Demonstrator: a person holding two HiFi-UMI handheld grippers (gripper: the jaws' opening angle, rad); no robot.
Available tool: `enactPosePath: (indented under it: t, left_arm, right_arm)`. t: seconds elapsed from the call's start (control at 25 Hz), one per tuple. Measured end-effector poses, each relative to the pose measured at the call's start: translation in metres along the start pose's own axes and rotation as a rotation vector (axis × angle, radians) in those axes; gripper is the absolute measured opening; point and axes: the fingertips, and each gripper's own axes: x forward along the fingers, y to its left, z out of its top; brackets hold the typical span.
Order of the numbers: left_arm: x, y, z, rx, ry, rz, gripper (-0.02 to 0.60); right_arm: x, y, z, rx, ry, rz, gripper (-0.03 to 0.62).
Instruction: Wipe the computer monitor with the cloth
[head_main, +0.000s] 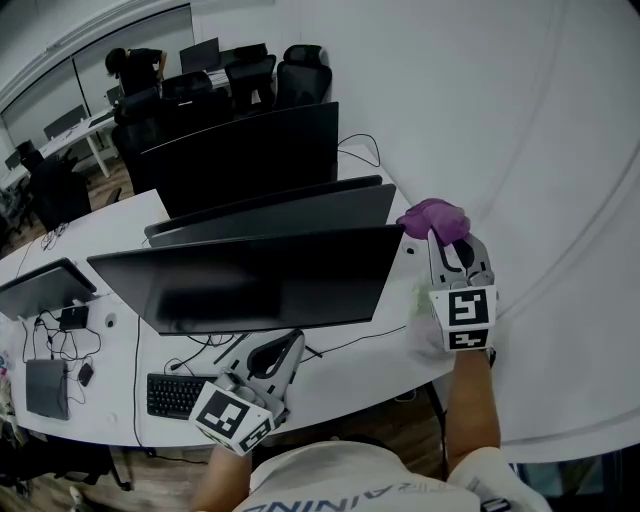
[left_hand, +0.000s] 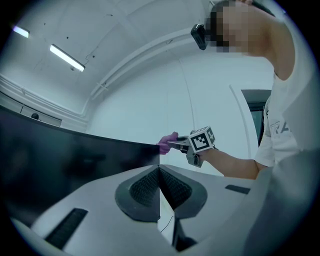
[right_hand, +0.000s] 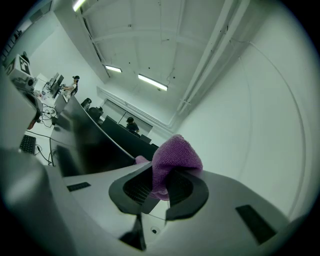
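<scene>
The nearest dark monitor (head_main: 260, 282) stands on the white desk (head_main: 375, 365), its screen facing me. My right gripper (head_main: 447, 243) is just past the monitor's upper right corner, shut on a purple cloth (head_main: 434, 219). In the right gripper view the cloth (right_hand: 173, 161) bulges out from between the jaws of the right gripper (right_hand: 160, 189), with the monitor (right_hand: 82, 145) to the left. My left gripper (head_main: 291, 345) sits low below the monitor's bottom edge. In the left gripper view the left gripper (left_hand: 159, 186) is shut on nothing, and the monitor (left_hand: 65, 162) fills the left.
Two more dark monitors (head_main: 250, 155) stand behind the nearest one, and a smaller screen (head_main: 40, 288) is at the left. A black keyboard (head_main: 176, 393) and cables lie near the front edge. Office chairs (head_main: 300, 75) and a person (head_main: 135, 68) are at the back. A white wall (head_main: 520, 140) is at the right.
</scene>
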Motion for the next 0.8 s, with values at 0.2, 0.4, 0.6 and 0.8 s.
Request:
enactPosePath:
  t: [0.2,0.4,0.6,0.8]
  left_arm:
    - [0.003,-0.003,-0.001,0.0,0.002,-0.001,0.006]
    - [0.003,-0.006,-0.002,-0.001,0.007,-0.003,0.008]
    - [-0.002,-0.005,-0.002,0.0,0.012,0.002,0.006]
    - [-0.007,-0.003,-0.002,-0.001,0.014,0.009,0.007]
  right_arm:
    - [0.0,-0.014,-0.001,-0.035,0.007,-0.032,0.055]
    - [0.003,-0.001,-0.004,-0.045,0.014,0.011,0.055]
    - [0.003,0.02,0.0,-0.032,-0.005,0.061,0.055]
    - [0.002,0.03,0.005,0.029,-0.043,0.114,0.055]
